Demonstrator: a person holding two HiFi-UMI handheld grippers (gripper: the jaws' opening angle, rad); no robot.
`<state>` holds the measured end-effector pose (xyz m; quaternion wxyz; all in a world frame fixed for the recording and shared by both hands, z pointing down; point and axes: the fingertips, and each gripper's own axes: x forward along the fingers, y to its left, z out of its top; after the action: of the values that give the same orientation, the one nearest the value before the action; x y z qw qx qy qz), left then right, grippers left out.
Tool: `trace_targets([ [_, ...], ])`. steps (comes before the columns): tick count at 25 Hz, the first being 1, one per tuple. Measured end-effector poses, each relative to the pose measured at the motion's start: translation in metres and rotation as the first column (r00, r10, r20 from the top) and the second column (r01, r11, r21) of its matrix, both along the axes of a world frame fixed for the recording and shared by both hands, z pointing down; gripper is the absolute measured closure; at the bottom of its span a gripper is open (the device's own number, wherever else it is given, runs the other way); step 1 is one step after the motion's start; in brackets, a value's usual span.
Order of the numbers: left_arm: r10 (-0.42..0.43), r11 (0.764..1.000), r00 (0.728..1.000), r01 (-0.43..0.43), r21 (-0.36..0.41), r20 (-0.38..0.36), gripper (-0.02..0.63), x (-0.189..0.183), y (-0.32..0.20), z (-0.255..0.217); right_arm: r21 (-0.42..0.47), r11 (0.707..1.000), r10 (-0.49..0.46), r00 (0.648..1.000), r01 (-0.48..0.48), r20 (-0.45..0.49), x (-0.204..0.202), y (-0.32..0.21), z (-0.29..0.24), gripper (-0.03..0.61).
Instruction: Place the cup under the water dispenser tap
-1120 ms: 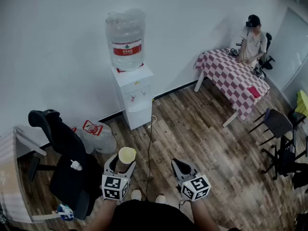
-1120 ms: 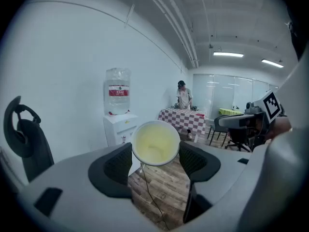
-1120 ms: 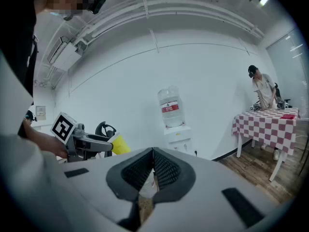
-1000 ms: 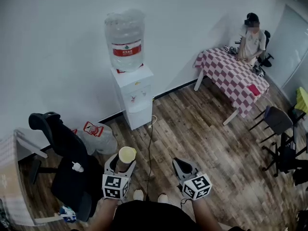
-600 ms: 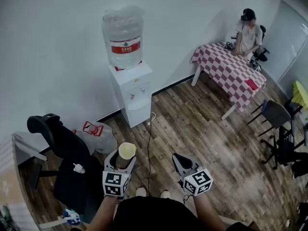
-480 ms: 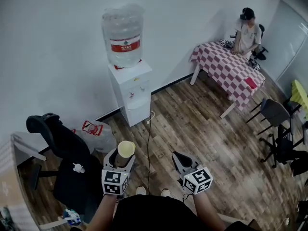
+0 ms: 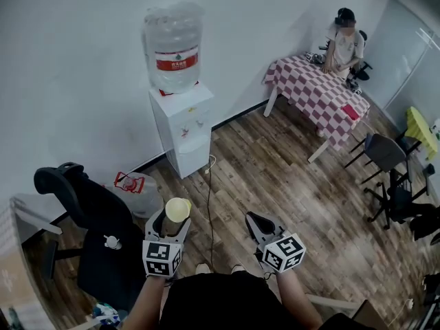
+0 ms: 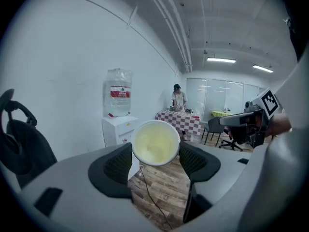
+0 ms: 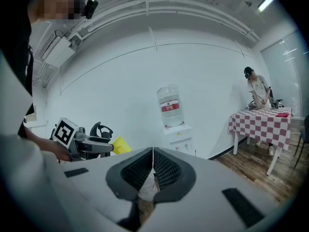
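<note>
A pale yellow paper cup [image 7: 178, 209] stands upright between the jaws of my left gripper [image 7: 172, 220], which is shut on it. In the left gripper view the cup's open mouth [image 8: 155, 142] fills the gap between the black pads. The white water dispenser [image 7: 181, 126], with a large bottle [image 7: 173, 47] on top, stands against the wall well ahead of the cup. It also appears in the left gripper view [image 8: 119, 129] and the right gripper view [image 9: 177, 135]. My right gripper [image 7: 256, 220] is shut with nothing in it, level with the left one.
A black office chair [image 7: 95, 220] and a plastic bag [image 7: 135, 188] are to the left. A cable [image 7: 210, 199] runs over the wooden floor from the dispenser. At the far right a person [image 7: 342, 43] stands by a checkered table [image 7: 315, 95], with chairs [image 7: 385, 154] nearby.
Both grippers have moved a little forward over the floor toward the dispenser, side by side. The cup stays in the left jaws and the right jaws stay shut.
</note>
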<state>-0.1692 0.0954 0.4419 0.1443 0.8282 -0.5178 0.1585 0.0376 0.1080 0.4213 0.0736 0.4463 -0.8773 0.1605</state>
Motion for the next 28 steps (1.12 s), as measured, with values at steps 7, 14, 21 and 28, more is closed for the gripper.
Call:
trace_targets([
  [7, 0.005, 1.0, 1.0, -0.006, -0.009, -0.015, 0.299, -0.022, 0.011, 0.01, -0.004, 0.999, 0.04, 0.999, -0.04, -0.009, -0.011, 0.011, 0.006, 0.555],
  [14, 0.004, 0.999, 1.0, -0.004, -0.032, -0.017, 0.299, -0.028, 0.012, 0.018, -0.017, 0.999, 0.047, 0.999, -0.047, -0.01, -0.016, 0.005, 0.008, 0.555],
  [21, -0.005, 0.999, 1.0, 0.005, -0.044, -0.012, 0.299, -0.022, -0.004, 0.025, -0.025, 0.999, 0.02, 1.0, -0.02, -0.005, -0.015, -0.021, 0.016, 0.555],
  [28, -0.012, 0.999, 1.0, 0.012, -0.048, 0.01, 0.299, 0.001, -0.048, 0.027, -0.024, 1.0, -0.017, 1.0, 0.017, 0.012, 0.0, -0.075, 0.019, 0.555],
])
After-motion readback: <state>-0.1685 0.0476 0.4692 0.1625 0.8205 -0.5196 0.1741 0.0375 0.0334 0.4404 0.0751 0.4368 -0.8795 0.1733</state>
